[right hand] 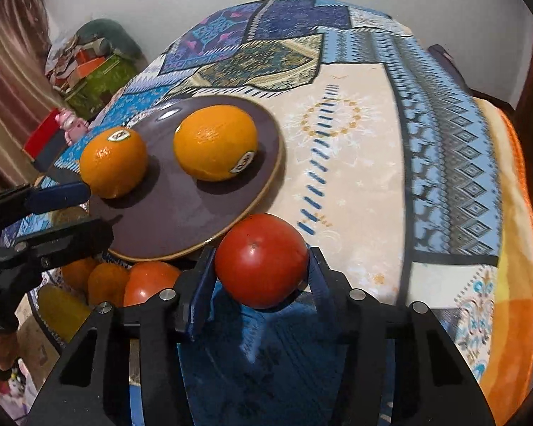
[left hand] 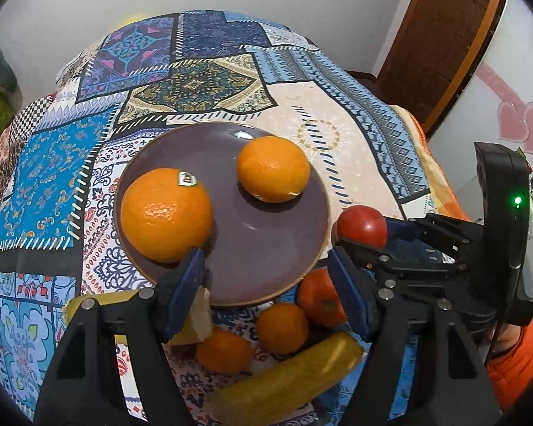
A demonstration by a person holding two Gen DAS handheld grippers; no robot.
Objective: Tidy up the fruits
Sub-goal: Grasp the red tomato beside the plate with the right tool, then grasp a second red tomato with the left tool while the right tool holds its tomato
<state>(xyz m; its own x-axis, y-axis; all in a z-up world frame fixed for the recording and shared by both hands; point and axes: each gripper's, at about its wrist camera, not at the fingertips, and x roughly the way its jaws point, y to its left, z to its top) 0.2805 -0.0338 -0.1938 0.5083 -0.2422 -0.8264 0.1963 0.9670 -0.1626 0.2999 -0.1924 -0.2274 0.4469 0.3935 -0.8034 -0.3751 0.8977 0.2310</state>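
On the patchwork-covered desk (left hand: 337, 120): purple plate (left hand: 266, 248) with two oranges, loose fruit at the near edge.
Right tongs (right hand: 263, 266) clenched on a red tomato (right hand: 262, 259), just beside the plate's near-right rim. Left tongs (left hand: 266, 277) released, spread over the plate's near rim, one blue finger touching the stickered orange (left hand: 165, 214). Second orange (left hand: 273, 168) sits farther right. Bare cloth far and right; white wall and wooden door (left hand: 440, 35) beyond.

Two oranges (left hand: 166, 214) (left hand: 273, 168) sit on plate (left hand: 266, 269). Tomato (right hand: 262, 260) between right gripper (right hand: 263, 277) fingers, just beside plate rim. Loose fruit (left hand: 281, 327) before plate, near left gripper (left hand: 266, 277).
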